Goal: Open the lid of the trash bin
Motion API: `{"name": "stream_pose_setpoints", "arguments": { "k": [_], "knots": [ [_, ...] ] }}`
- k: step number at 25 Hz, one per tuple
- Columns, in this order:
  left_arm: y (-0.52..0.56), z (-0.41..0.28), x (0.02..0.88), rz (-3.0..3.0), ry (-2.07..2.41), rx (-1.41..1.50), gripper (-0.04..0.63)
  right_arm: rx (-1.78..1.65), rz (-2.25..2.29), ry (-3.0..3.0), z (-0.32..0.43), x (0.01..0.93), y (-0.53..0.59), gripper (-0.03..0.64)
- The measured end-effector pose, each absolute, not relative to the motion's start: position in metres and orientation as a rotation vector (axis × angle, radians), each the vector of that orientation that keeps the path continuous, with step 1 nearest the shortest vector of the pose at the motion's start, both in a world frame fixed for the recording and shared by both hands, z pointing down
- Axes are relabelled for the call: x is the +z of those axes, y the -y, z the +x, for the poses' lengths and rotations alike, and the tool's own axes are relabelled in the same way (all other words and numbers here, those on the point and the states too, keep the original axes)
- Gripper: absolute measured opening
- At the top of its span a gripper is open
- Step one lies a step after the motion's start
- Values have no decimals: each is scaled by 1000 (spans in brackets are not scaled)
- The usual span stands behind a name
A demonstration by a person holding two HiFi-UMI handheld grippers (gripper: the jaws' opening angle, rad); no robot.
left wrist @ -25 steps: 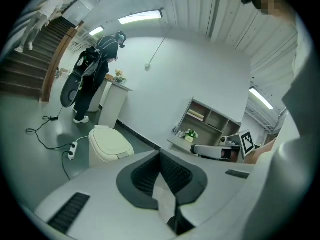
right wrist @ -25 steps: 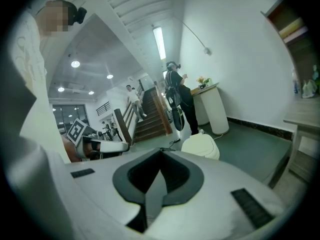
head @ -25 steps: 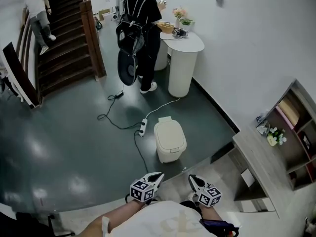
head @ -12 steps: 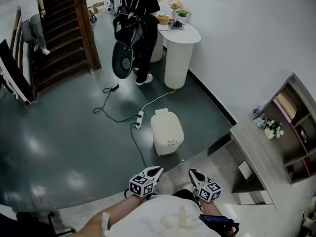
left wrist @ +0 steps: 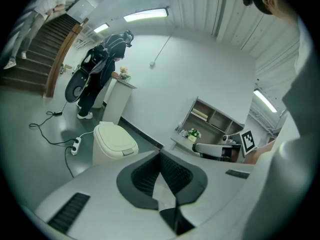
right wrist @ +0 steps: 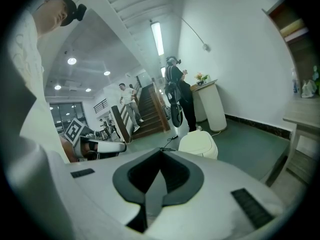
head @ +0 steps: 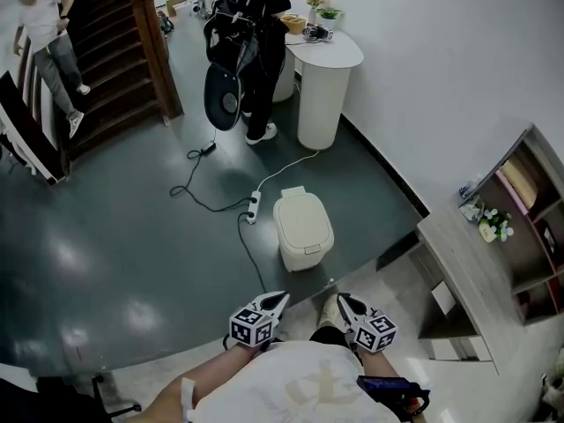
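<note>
On the glossy dark floor a rounded cream trash bin is seen, lid down, while the left gripper and right gripper are held clenched, empty.

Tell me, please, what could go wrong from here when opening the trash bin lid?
1. A power strip and its cable lie on the floor just left of the trash bin; a foot stepping closer could catch them.
2. The left claw and right claw are shut and far from the closed lid; pushing with shut tips might slide the bin.
</note>
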State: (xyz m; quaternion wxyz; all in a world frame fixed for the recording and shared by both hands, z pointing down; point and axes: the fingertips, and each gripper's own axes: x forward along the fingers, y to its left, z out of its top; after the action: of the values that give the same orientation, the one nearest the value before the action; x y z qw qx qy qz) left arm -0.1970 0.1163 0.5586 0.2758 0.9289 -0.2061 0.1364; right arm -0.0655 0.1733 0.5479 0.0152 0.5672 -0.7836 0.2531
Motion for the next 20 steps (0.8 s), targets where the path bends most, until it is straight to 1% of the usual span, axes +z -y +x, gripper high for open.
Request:
{"name": "stream_pose_setpoints", "arguments": {
  "k": [10,20],
  "knots": [
    [-77,-183,565,2473,645,381,14,815,1704,2479,-41,560,-129,6],
    [-24,-126,568,2436,713,412,15,838,1633,2515,24,562,-60,6]
  ]
}}
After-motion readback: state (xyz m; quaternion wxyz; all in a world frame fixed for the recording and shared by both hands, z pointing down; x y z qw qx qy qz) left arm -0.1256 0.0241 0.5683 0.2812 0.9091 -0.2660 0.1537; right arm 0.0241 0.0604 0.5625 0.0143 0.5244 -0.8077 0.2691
